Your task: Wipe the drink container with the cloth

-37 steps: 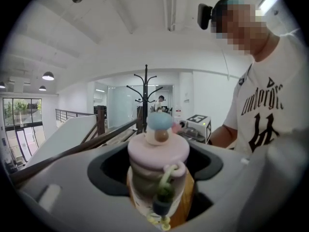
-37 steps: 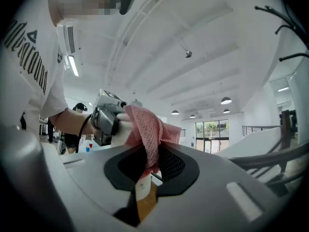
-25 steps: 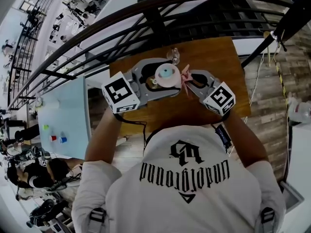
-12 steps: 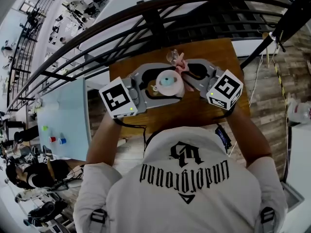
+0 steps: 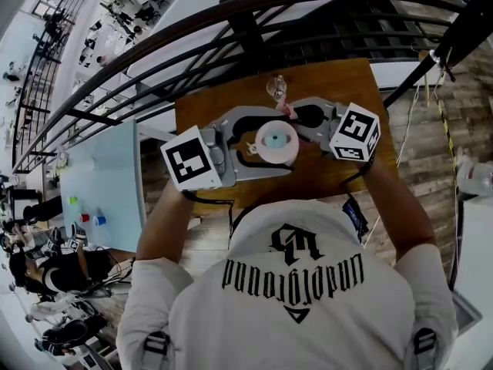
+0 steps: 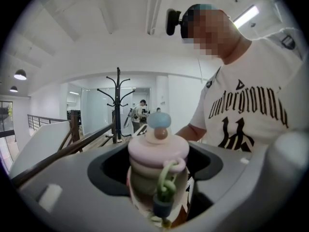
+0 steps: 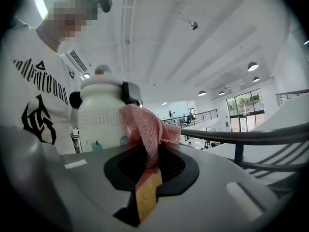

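Glass (image 5: 276,88) on wood tbl (image 5: 343,83), nr railing (image 5: 248,33).

The head camera looks steeply down over a brown wooden table (image 5: 347,83); the two gripper cameras, close behind their jaws, face each other level from left and right, sharing the pale pink-lidded drink bottle (image 6: 157,158).

My right gripper (image 7: 148,161) pinched on the pink mesh cloth (image 7: 147,127), cloth bunched at the white drink container (image 7: 100,115) side, I see dark railing (image 7: 251,137) right, white shirt (image 7: 34,95) left
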The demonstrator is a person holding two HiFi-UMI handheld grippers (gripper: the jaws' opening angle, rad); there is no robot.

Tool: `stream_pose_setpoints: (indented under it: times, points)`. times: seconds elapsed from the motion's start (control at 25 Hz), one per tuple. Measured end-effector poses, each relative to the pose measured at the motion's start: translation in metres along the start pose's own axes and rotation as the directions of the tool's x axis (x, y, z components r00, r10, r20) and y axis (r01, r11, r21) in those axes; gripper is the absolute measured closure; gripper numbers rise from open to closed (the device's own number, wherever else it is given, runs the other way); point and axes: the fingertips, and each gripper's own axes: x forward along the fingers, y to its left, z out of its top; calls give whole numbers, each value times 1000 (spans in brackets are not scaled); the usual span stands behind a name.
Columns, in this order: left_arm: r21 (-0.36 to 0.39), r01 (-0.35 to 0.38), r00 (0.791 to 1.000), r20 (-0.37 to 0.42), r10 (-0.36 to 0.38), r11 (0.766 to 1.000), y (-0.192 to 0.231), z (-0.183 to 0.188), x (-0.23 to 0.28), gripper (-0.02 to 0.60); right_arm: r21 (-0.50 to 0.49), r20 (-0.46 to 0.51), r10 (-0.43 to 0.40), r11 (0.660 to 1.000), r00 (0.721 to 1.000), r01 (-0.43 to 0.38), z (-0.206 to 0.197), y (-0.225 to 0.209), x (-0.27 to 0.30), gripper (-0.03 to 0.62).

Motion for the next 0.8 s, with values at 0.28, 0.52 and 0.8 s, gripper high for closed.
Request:
stream_pose_setpoints:
  times: [0.28, 0.52, 0.8]
  points:
    - [36, 14, 1000, 5, -14, 999, -7, 10, 3, 195, -34, 83, 75, 997, 994, -72, 71, 13, 10, 551]
    - [37, 21, 1000, 8, -21, 999, -9, 17, 10, 195, 60, 29, 70, 996, 997, -72, 19, 0, 7, 551]
    - [25, 6, 1000, 8, -6, 1000, -1, 12, 8, 195, 162, -4, 7, 987, 1000, -6, -36, -12, -11, 551]
